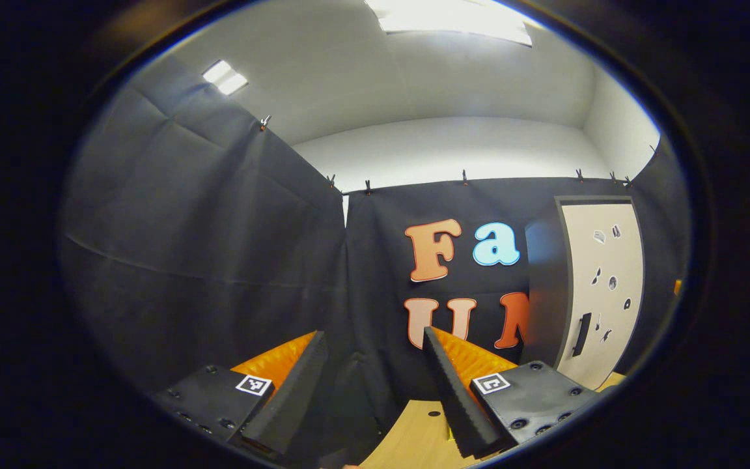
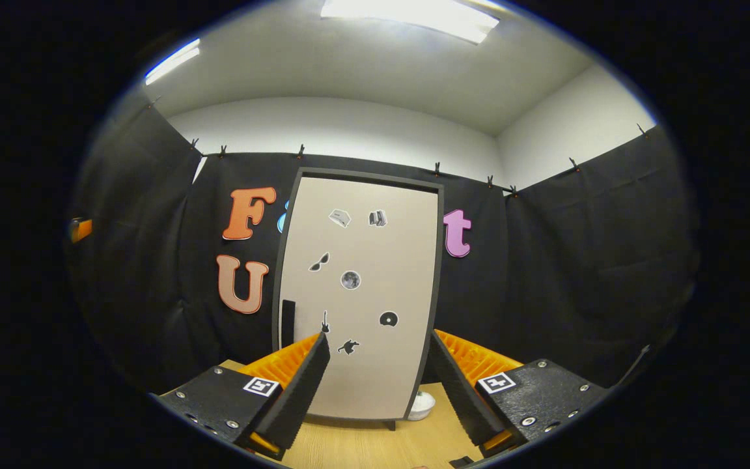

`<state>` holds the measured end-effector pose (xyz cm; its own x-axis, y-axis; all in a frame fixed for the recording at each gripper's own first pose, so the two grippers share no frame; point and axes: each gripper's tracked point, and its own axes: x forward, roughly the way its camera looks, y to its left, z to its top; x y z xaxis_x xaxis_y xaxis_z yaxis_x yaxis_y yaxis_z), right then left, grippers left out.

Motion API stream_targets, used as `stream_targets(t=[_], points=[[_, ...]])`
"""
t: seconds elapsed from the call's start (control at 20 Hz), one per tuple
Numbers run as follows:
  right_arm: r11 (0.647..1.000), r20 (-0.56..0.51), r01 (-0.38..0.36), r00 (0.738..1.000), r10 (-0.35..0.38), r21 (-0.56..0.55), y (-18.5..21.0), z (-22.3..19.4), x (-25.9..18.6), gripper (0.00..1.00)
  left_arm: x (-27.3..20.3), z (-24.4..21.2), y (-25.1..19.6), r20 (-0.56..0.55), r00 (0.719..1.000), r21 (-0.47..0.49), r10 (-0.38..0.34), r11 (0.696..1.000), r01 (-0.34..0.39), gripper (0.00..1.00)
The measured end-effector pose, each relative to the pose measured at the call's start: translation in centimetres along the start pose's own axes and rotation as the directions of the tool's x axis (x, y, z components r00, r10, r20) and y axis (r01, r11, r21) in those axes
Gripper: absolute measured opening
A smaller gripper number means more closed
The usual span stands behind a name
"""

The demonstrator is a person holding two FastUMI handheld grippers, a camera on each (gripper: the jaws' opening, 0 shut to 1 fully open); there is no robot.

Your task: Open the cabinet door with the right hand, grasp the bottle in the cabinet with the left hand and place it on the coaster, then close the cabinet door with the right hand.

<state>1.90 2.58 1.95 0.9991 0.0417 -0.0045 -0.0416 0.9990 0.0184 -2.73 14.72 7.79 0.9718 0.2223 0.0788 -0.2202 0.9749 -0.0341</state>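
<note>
The cabinet (image 2: 359, 299) stands on the wooden table against the back wall, its pale door shut, with small stickers on it and a dark handle (image 2: 288, 324) at the lower left. My right gripper (image 2: 378, 355) is open and faces the door from some distance, empty. In the left gripper view the same cabinet (image 1: 599, 286) sits at the far right with its handle (image 1: 582, 333) visible. My left gripper (image 1: 375, 355) is open and empty, pointing at the black cloth left of the cabinet. The bottle is hidden behind the door.
A small white round object (image 2: 422, 405) lies on the table (image 2: 362, 446) by the cabinet's right foot. Black cloth walls close in on the left, back and right. Bare wooden table (image 1: 414, 436) stretches in front of the cabinet.
</note>
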Motion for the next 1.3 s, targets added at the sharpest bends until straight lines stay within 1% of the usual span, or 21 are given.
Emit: stream_targets(t=[0.05,0.1,0.25,0.55,0.6,0.65,0.85,0.95,1.05,1.1,1.15,1.2,1.25,1.3], points=[[1.000,-0.005,-0.003,1.000,0.003,0.000,0.4,-0.1,0.4,0.95,-0.2,-0.1,0.2,0.001,1.000,0.002,0.003,1.000,-0.003,0.93],[1.000,-0.011,-0.004,1.000,0.004,0.007,0.9,-0.2,1.0,0.95,-0.2,-0.2,0.2,0.000,1.000,0.008,0.004,1.000,-0.004,0.96],[0.999,-0.025,-0.018,1.000,0.019,0.036,3.0,-0.7,3.3,0.96,-0.3,-0.8,0.2,-0.009,1.000,0.028,0.003,1.000,-0.003,0.96],[0.998,-0.036,-0.057,0.998,0.057,0.015,8.9,-2.2,9.7,0.96,-1.2,-1.7,1.0,-0.020,1.000,0.052,0.006,0.999,-0.005,0.96],[0.998,-0.043,-0.067,0.997,0.068,0.016,9.9,-2.6,10.8,0.96,-1.3,-1.6,1.5,-0.017,1.000,0.058,0.016,0.998,-0.015,0.93],[0.997,-0.046,-0.077,0.996,0.078,0.021,11.0,-2.9,11.8,0.96,-1.4,-1.4,2.0,-0.015,1.000,0.063,0.027,0.998,-0.026,0.96],[0.991,-0.101,-0.125,0.987,0.129,0.037,15.0,-5.7,16.6,0.96,-1.8,-1.5,4.0,-0.013,0.997,0.071,0.072,0.995,-0.071,0.96],[0.992,-0.135,-0.124,0.983,0.124,0.009,16.3,-7.4,19.0,0.96,-2.0,-1.7,5.2,-0.014,0.995,0.084,0.099,0.992,-0.097,0.96],[0.994,-0.163,-0.106,0.981,0.101,-0.022,17.0,-9.2,21.1,0.96,-2.4,-1.9,6.2,-0.021,0.992,0.098,0.126,0.987,-0.123,0.96],[0.994,-0.176,-0.108,0.979,0.103,-0.020,17.6,-10.1,22.0,0.96,-2.6,-2.1,6.8,-0.023,0.990,0.104,0.141,0.985,-0.137,0.96],[0.994,-0.190,-0.112,0.976,0.108,-0.008,18.3,-11.0,22.8,0.92,-2.7,-2.4,7.3,-0.024,0.988,0.107,0.152,0.983,-0.149,0.96],[0.993,-0.204,-0.115,0.972,0.113,0.004,18.8,-11.9,23.5,0.96,-2.9,-2.7,7.7,-0.029,0.986,0.111,0.162,0.981,-0.158,0.96],[0.993,-0.224,-0.113,0.968,0.113,0.016,19.2,-12.8,24.2,0.96,-3.2,-2.8,8.2,-0.035,0.984,0.118,0.172,0.979,-0.167,0.96],[0.994,-0.231,-0.108,0.966,0.112,0.030,19.5,-13.2,24.8,0.96,-3.4,-3.0,8.7,-0.041,0.982,0.126,0.185,0.976,-0.178,0.93]])
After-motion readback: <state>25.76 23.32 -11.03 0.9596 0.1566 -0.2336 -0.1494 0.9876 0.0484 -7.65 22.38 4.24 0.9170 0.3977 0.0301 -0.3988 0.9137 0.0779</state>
